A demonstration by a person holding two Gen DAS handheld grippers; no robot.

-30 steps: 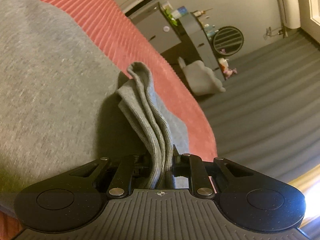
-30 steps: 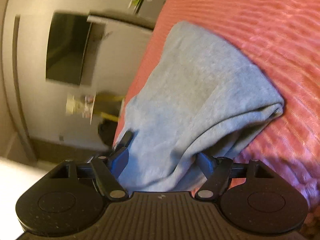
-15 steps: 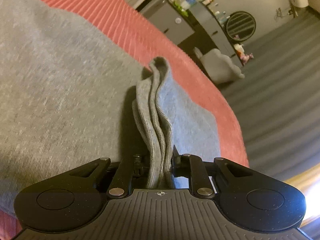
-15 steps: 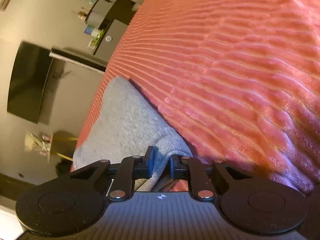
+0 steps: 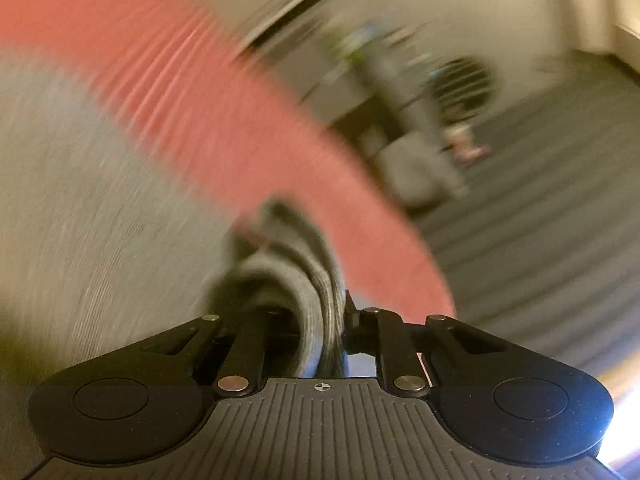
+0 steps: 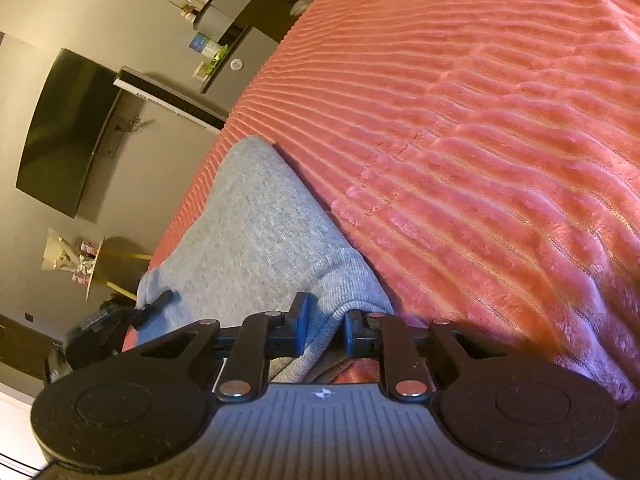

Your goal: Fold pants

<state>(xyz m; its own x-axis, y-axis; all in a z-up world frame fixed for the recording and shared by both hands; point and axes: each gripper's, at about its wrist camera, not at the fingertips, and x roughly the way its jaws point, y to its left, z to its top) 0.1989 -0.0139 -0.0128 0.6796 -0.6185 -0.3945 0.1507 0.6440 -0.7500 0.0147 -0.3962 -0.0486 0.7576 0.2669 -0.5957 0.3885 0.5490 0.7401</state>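
Note:
The grey pants [image 6: 256, 236] lie on a red ribbed bedspread [image 6: 480, 152]. My right gripper [image 6: 323, 328] is shut on a folded corner of the pants near the bed's edge. In the left wrist view, which is motion-blurred, my left gripper [image 5: 320, 320] is shut on a bunch of ribbed grey cuffs [image 5: 316, 280], with the grey pants [image 5: 100, 220] spread to its left on the bedspread [image 5: 248, 132]. The left gripper [image 6: 152, 308] shows small and dark at the pants' far edge in the right wrist view.
A dark TV [image 6: 68, 132] hangs on the wall. A grey cabinet [image 6: 228, 40] with small items stands past the bed's end. Grey striped floor [image 5: 540, 208] lies beside the bed. A small table with flowers [image 6: 80, 264] stands by the wall.
The right gripper closed on the pants' corner about a second ago and still holds it. The left gripper is moving fast with the cuffs, blurring its view.

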